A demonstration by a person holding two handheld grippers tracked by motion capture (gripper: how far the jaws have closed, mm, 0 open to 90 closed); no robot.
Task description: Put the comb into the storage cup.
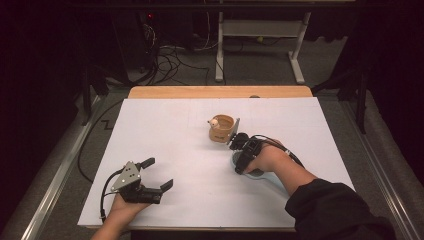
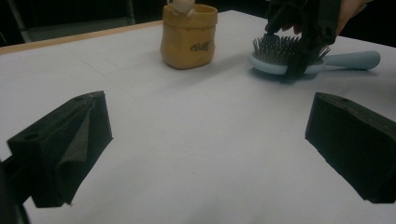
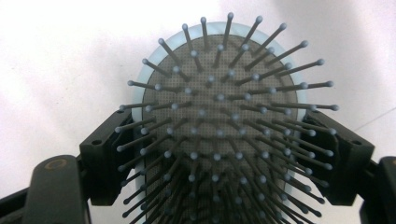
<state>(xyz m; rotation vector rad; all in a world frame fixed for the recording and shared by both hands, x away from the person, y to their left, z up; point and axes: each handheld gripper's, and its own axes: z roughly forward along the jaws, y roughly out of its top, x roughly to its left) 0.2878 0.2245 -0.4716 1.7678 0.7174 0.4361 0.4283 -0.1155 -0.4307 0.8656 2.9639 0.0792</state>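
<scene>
A light-blue hairbrush [image 3: 219,84] lies bristles up on the white sheet [image 1: 190,150], its handle [image 2: 350,59] pointing away from the cup. My right gripper [image 3: 222,158] comes down over the brush head [image 1: 256,173], one jaw against each side of the rim, shut on it. The same gripper [image 2: 303,42] is seen above the brush [image 2: 275,58] in the left gripper view. A tan cup [image 1: 222,128] with a small white figure on its rim stands just beyond the brush. My left gripper [image 1: 159,173] rests open at the near left, nothing between its jaws [image 2: 205,140].
The white sheet covers most of a wooden table [image 1: 220,92]. Behind the table are floor cables [image 1: 170,60] and a white desk frame [image 1: 260,30]. Metal rails [image 1: 60,175] run along both sides of the table.
</scene>
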